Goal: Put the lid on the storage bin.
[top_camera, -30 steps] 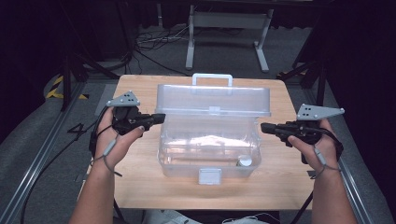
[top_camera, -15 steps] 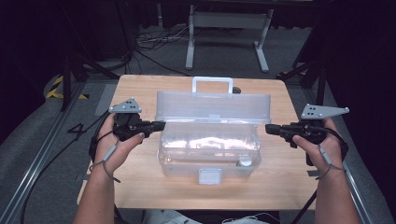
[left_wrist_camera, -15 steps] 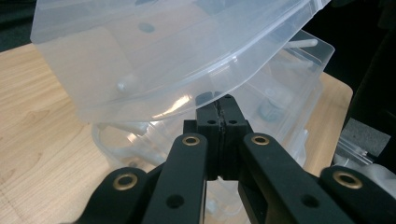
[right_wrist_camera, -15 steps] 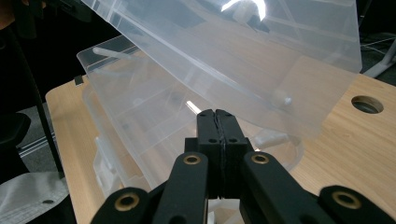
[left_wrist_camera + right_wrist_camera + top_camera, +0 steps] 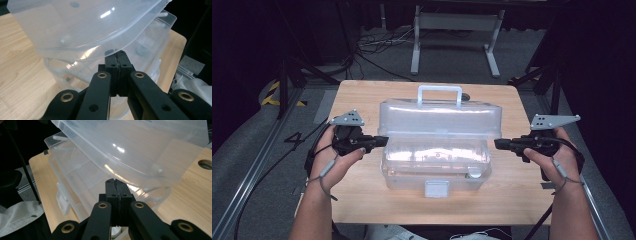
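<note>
Nearby, box [image 5: 437, 160], raised lid [image 5: 439, 119], table [image 5: 362, 95]

The clear plastic box [image 5: 437, 162] is sitting between the 2 grippers, blocking the straight way from one to the other. Its half-raised lid [image 5: 439, 117] is overhanging the tip of the left gripper [image 5: 382, 141] and is hanging just above and ahead of the right gripper [image 5: 498, 144], so upward room there is tight. Bare table [image 5: 362, 200] is lying open behind and outside each gripper. The white latch [image 5: 437, 188] is jutting out on the near side.
</note>
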{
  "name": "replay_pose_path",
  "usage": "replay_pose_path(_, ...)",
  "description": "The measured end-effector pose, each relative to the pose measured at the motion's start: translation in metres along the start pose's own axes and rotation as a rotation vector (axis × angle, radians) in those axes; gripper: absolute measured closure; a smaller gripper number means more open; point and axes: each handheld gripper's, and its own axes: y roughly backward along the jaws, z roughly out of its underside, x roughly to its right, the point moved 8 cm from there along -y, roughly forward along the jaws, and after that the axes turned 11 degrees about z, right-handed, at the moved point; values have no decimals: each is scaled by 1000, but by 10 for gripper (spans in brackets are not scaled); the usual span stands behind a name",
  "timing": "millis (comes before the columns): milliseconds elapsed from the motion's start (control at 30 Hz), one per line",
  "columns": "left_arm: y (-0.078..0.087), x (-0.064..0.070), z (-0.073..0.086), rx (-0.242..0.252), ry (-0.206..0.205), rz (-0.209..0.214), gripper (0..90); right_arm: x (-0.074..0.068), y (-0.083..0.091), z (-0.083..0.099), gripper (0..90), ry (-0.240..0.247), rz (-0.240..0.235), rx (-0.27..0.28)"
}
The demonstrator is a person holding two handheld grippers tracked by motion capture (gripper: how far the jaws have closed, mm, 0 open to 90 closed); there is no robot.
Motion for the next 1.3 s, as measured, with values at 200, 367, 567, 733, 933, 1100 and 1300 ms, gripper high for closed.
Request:
replay_pose_path(200, -1, -1, 4, -21, 0, 12, 900, -2, 0, 3, 900, -11, -12, -31)
replay_pose_path(367, -2, 1, 7, -42, 11, 14, 900, -5, -1, 6, 900, -3, -19, -63)
replay_pose_path(567, -3, 3, 10, -68, 26, 16, 900, -7, -3, 8, 900, 5, -22, -90)
replay_pose_path(733, -3, 3, 13, -87, 31, 17, 900, -8, -3, 10, 900, 15, -23, -109)
replay_pose_path(933, -4, 2, 16, -110, 50, 6, 900, -9, -4, 12, 900, 20, -30, -130)
replay_pose_path(1100, -4, 1, 18, -130, 54, 3, 900, -10, -5, 14, 900, 31, -34, -148)
replay_pose_path(1300, -6, 1, 22, -156, 61, 5, 900, -12, -7, 18, 900, 42, -39, -184)
